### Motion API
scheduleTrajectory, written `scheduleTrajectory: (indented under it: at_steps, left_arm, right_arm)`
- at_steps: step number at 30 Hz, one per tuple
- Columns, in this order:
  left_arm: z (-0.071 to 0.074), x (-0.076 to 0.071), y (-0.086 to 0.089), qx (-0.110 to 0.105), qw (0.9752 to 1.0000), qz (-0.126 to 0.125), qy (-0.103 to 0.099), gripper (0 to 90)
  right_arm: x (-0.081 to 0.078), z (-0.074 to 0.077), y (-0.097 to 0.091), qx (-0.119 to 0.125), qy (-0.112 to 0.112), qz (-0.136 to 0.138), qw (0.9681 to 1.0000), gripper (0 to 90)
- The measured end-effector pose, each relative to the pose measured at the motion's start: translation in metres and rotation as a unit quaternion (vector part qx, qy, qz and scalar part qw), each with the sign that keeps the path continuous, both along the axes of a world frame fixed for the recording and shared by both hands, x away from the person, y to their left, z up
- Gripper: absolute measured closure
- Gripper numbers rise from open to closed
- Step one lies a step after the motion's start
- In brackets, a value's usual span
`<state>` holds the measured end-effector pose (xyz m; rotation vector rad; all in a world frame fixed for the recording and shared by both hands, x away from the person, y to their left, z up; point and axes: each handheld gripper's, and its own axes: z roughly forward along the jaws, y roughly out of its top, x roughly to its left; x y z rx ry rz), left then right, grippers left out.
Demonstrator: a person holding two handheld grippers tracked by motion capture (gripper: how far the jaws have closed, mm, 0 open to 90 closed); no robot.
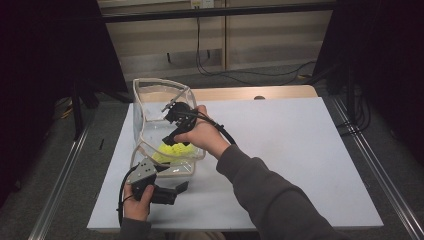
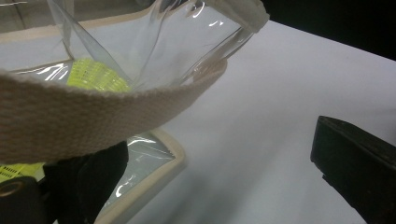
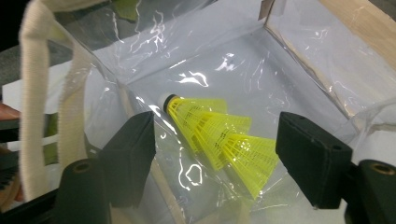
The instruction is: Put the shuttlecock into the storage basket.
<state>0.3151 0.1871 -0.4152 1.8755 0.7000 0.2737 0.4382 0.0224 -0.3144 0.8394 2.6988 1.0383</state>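
White desk [image 1: 280, 150] in dim room; yellow shuttlecocks [image 3: 219, 140] in clear bag [image 1: 150, 100] just beyond right gripper [image 3: 217, 161], wide open, empty; left gripper [image 1: 170, 192] open beside bag strap [image 2: 93, 116]

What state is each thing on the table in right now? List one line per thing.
Clear bag: open, standing on the table.
Yellow shuttlecocks: stacked, lying inside the bag.
Bag strap: lying across the left gripper's jaw.
Right gripper: open, empty, above the shuttlecocks.
Left gripper: at the bag's rim.

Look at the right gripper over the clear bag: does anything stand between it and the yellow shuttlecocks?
Nothing visible does. The right gripper hangs open inside the clear bag, directly above the nested yellow shuttlecocks on its floor.
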Motion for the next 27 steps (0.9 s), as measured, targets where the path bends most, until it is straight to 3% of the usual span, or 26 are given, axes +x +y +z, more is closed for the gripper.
scheduleTrajectory:
  at_steps: [27]
  left_arm:
    - [0.000, -0.001, -0.001, 0.003, 1.0000, 0.000, -0.002, 3.9]
  right_arm:
    - [-0.019, 0.018, -0.026, 0.016, -0.004, 0.021, 0.9996, 19.6]
